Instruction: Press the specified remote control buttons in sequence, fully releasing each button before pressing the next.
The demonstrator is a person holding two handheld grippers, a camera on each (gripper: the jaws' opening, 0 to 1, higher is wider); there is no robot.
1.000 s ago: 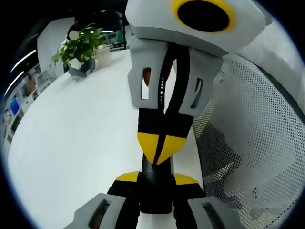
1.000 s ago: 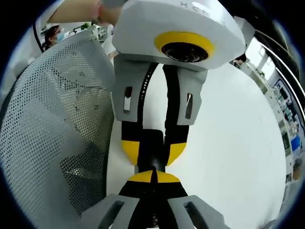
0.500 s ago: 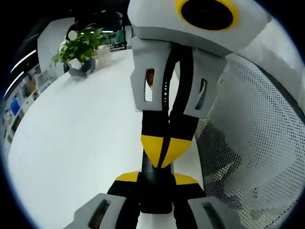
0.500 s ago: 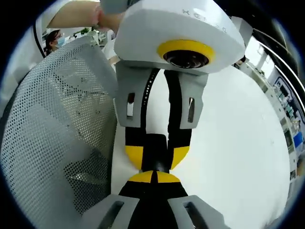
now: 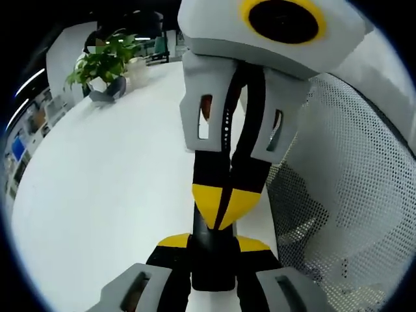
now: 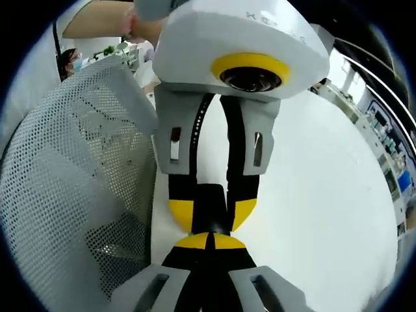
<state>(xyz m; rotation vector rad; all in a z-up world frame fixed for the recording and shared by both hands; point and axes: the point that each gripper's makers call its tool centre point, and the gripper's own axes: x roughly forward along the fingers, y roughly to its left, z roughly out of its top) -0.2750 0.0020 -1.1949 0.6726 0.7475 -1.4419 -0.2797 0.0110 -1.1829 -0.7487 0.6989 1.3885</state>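
a: your table [image 5: 110, 188] reads as smooth white, faint sheen. the chair back [image 5: 351, 195]?

b: perforated grey mesh, matt. your grippers' shells look like smooth plastic, white and grey; the yellow-black tips look matt.

remote control [image 5: 211, 250]: buttons hidden between gripper fingers | mesh chair [image 6: 71, 182]: cut off at edge

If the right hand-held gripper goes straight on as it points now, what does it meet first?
The black remote clamped in the left hand-held gripper. The shut tips of the right hand-held gripper sit right at it and seem to touch it, though depth is unclear.
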